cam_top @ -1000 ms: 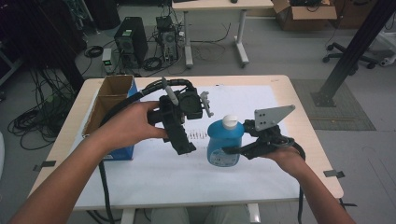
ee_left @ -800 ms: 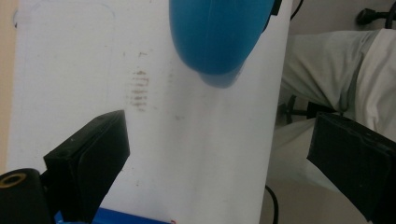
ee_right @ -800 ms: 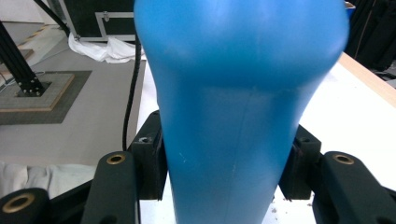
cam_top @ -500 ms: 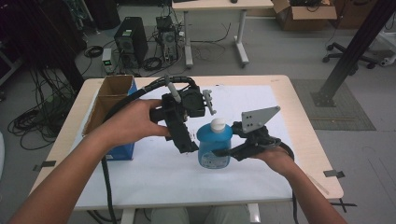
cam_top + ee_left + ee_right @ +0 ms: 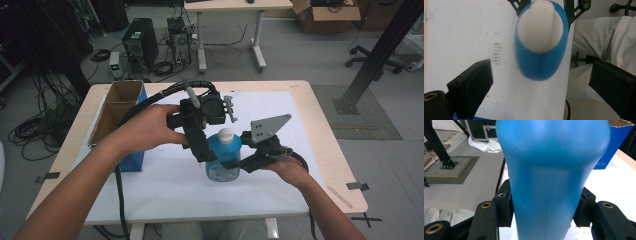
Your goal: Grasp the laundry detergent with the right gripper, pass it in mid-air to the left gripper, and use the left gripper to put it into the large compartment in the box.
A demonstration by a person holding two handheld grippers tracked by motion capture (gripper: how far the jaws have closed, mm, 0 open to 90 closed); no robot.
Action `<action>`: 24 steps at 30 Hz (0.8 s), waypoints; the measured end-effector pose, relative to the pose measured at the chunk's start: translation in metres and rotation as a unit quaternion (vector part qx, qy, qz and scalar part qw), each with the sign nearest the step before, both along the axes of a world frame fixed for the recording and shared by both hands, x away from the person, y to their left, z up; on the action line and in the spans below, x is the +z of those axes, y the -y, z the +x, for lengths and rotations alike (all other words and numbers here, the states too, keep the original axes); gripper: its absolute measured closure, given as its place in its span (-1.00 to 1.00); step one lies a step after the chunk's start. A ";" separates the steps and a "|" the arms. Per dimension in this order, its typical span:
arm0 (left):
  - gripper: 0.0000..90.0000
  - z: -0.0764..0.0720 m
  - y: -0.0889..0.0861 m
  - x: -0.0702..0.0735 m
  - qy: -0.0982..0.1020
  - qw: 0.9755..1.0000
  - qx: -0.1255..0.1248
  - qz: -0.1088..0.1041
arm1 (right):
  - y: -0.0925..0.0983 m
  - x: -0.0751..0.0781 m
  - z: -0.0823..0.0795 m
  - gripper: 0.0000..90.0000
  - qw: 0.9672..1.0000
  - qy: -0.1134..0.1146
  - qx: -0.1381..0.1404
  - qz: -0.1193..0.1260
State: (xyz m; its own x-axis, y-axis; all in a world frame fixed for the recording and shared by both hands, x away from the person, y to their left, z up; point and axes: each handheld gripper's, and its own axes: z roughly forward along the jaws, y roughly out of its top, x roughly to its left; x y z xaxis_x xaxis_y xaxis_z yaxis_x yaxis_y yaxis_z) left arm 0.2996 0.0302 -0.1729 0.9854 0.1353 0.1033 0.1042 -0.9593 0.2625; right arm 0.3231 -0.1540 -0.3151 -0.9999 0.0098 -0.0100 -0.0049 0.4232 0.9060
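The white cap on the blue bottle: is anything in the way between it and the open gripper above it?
Nothing visible is. The left gripper has its jaws wide apart straight above the white cap. Between them shows just the blue bottle itself, held upright by the right gripper.

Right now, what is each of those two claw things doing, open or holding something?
Left gripper: open, jaws wide apart above the blue bottle's white cap, holding nothing.
Right gripper: closed on the blue bottle's body.

The right gripper (image 5: 235,162) is squeezed tight on the blue bottle (image 5: 223,159), one black finger on each side. The left gripper (image 5: 204,152) points down above the bottle, its fingers (image 5: 471,86) spread wide apart.
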 end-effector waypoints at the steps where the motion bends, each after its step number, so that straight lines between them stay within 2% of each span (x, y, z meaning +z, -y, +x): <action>1: -0.88 0.000 0.001 0.000 0.000 1.000 -0.002 0.001 | -0.001 0.000 0.000 0.01 1.000 0.001 0.001 0.000; 15: -0.88 0.005 0.012 -0.006 -0.003 1.000 -0.013 0.008 | -0.005 0.000 0.000 0.01 1.000 0.000 0.008 0.000; 24: -0.87 0.008 0.017 -0.010 -0.012 1.000 -0.022 0.011 | -0.006 0.000 -0.002 0.01 1.000 -0.005 0.013 -0.003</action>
